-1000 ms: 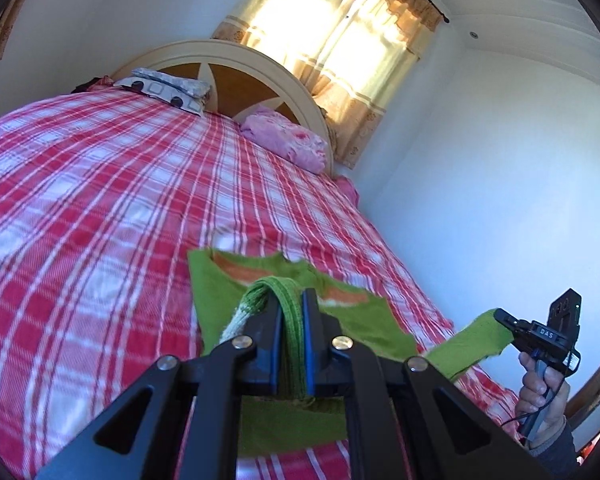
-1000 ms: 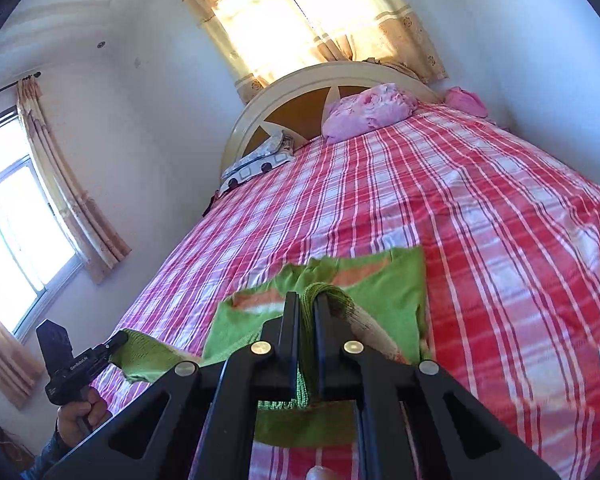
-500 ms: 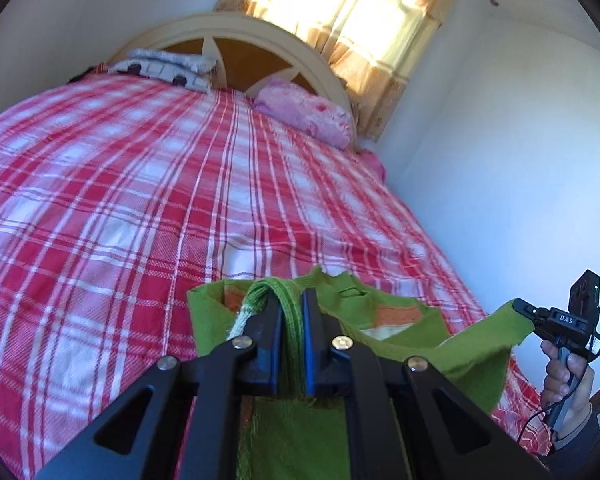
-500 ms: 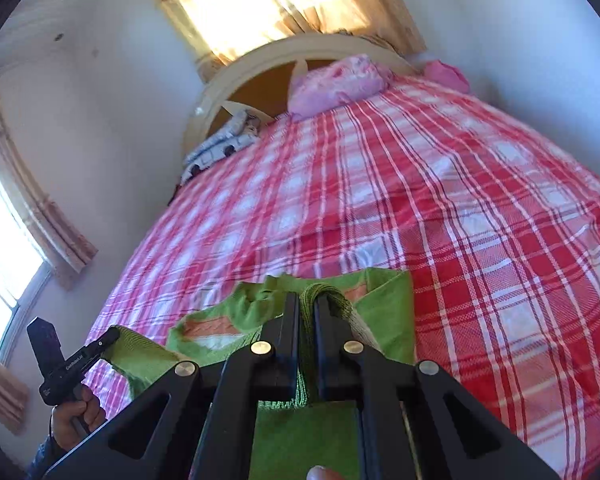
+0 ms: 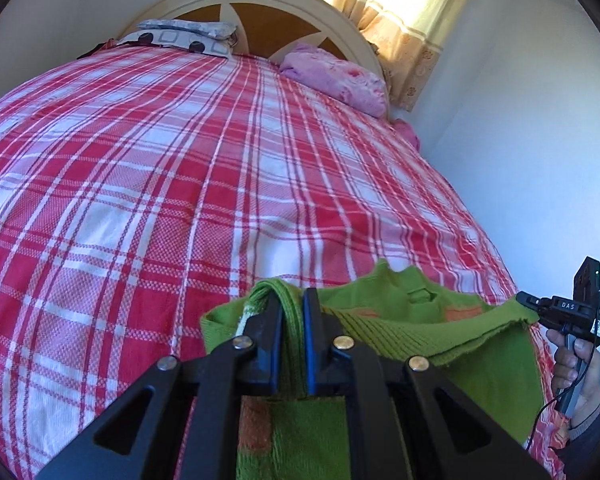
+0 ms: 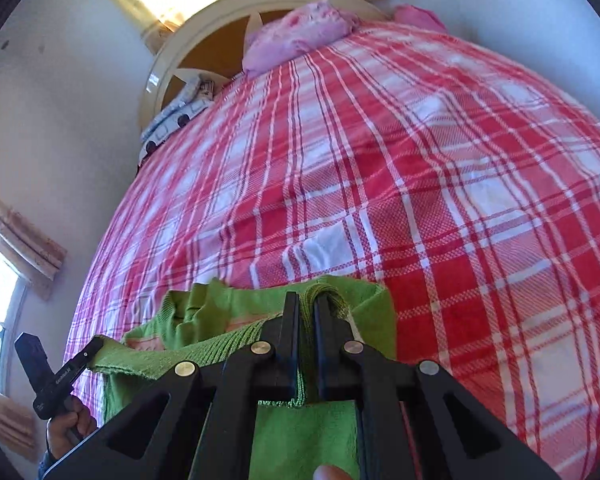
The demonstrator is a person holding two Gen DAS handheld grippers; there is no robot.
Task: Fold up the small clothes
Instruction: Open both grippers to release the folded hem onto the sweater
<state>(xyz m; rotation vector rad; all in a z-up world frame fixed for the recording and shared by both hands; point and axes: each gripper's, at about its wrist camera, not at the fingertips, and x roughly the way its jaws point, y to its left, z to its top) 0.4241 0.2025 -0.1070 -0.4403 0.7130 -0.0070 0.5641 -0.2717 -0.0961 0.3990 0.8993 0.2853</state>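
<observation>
Left claw point(image 5: 291, 312) is clamped on a bunched edge of the green top point(image 5: 400, 320); right claw point(image 6: 307, 312) pinches the opposite edge. The top hangs stretched between them, low over the bed point(image 5: 180, 160). To fold well, keep both claws level and taut, carry the edge forward, then lay it square.

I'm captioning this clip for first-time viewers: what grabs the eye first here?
A bright green garment is stretched between the left gripper and the right gripper, both clamped on its edge. Behind it a red-and-white plaid bedspread fills the view, with a pink pillow at the headboard.
</observation>
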